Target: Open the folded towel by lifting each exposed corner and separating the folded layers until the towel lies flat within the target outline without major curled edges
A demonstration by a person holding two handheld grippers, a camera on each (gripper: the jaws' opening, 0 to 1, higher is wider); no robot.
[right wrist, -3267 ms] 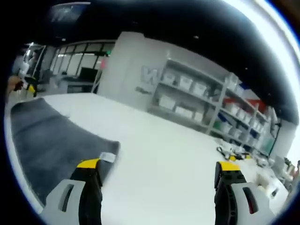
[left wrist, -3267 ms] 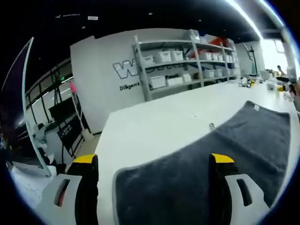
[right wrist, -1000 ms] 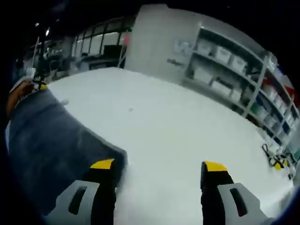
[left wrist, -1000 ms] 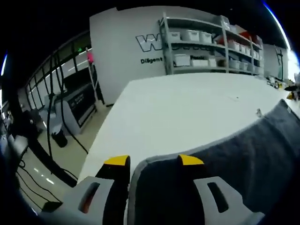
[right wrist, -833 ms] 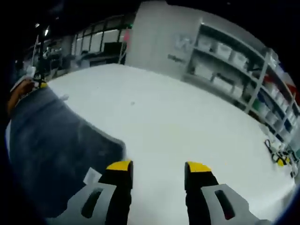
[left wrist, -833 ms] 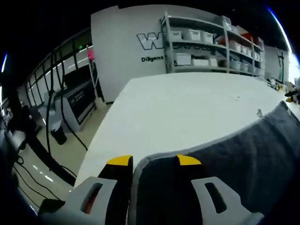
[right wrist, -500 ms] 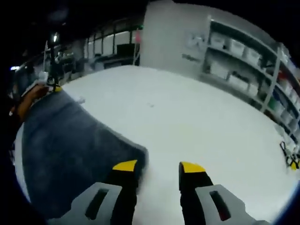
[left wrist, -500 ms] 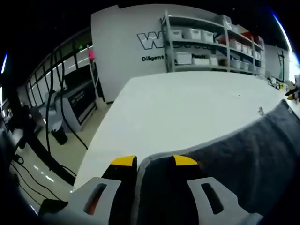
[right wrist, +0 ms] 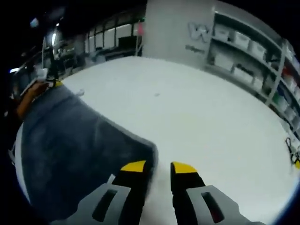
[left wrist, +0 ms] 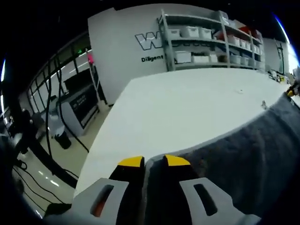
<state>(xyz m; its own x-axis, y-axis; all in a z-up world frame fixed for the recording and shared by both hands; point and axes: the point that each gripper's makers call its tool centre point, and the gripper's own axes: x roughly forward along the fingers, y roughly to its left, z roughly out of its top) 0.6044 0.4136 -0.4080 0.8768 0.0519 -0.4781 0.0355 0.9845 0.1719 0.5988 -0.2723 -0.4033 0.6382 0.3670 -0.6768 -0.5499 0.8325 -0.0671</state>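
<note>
- Since the earlier frames both of my grippers have narrowed: the left gripper's (left wrist: 154, 161) yellow-tipped jaws, wide apart at first, now stand almost together on the towel's corner, and the right gripper's (right wrist: 157, 167) jaws have drawn in the same way.
- The broad white tabletop (left wrist: 187, 103) runs well beyond the cloth towards the grey metal shelving rack with white bins (left wrist: 206, 40) at the far wall, so I have plenty of bare surface ahead; on the left its edge drops to the floor.
- The dark grey terry towel (left wrist: 243, 154) lies spread on that tabletop, its pale-trimmed edge curving from my left jaws out to the far right; in the right gripper view the same towel (right wrist: 70, 150) fills the lower left, with its near corner at my jaws.
- My left gripper is clenched on the towel's corner, the cloth passing between the jaws.
- My right gripper is nearly closed at the towel's other corner; the cloth reaches the inner jaw, but I cannot tell whether it is truly pinched.
- A person's hand (right wrist: 29, 99) rests at the towel's far edge in the right gripper view.
</note>
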